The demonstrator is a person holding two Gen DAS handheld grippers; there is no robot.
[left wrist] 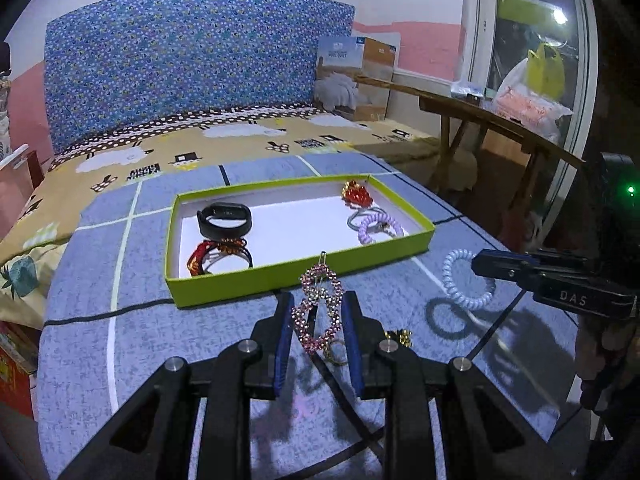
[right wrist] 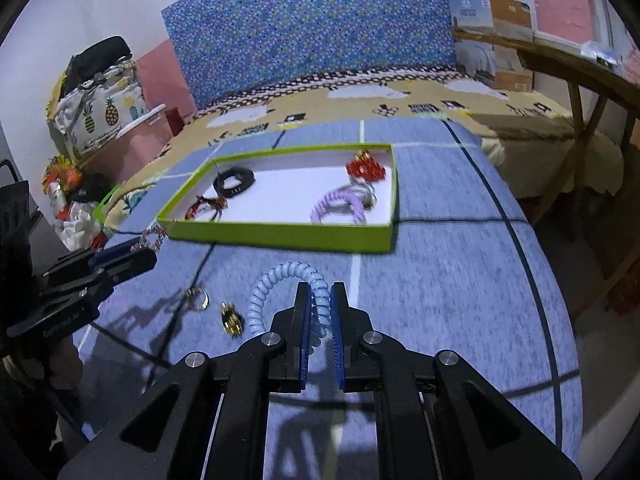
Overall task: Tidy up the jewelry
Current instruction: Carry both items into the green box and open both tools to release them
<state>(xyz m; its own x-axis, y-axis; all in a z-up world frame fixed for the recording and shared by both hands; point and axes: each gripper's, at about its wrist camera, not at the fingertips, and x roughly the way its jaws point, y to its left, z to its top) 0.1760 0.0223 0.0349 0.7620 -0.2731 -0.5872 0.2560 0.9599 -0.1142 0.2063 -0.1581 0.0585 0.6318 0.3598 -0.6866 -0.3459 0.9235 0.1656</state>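
My left gripper (left wrist: 318, 312) is shut on a pink beaded hair clip (left wrist: 319, 308) and holds it above the blue cloth, just in front of the green tray (left wrist: 224, 290). My right gripper (right wrist: 320, 300) is shut on a pale blue spiral hair tie (right wrist: 288, 288), lifted over the cloth; it also shows in the left wrist view (left wrist: 466, 280). The tray (right wrist: 280, 236) holds a black band (left wrist: 226, 220), a red and black tie (left wrist: 218, 254), a red beaded piece (left wrist: 357, 193) and a purple spiral tie (left wrist: 378, 228). A gold ring (right wrist: 197, 300) and a gold earring (right wrist: 231, 318) lie on the cloth.
The blue checked cloth (left wrist: 140, 340) covers a table beside a bed with a patterned headboard (left wrist: 192, 60). A wooden bench (left wrist: 500, 120) stands at the right. Bags and boxes (right wrist: 100, 112) pile at the left in the right wrist view.
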